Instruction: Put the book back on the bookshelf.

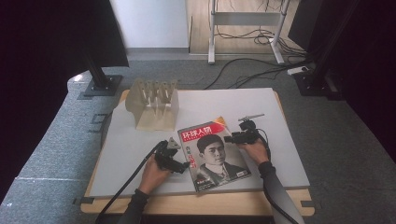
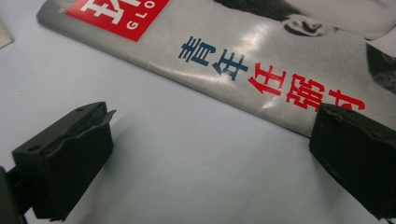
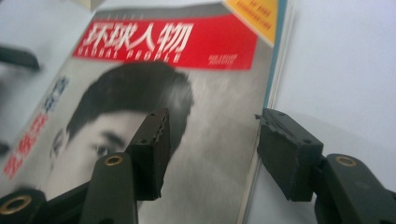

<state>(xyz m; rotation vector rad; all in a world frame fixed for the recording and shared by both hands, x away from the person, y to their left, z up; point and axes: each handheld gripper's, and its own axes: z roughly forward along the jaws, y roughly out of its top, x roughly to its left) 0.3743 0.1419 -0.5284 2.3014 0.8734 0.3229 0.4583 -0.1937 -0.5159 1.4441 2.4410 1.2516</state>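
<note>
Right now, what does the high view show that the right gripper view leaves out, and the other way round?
High view alone: the beige slotted rack behind the magazine, the floor cables, and both hands with the left gripper at the magazine's spine side. Right gripper view alone: the right gripper close up, jaws apart, straddling the magazine's page edge. Both share the red title band and the white table.

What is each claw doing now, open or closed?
Left claw: open, holding nothing, beside the glossy magazine with the red title.
Right claw: open, jaws astride the magazine's edge, not gripping.
</note>
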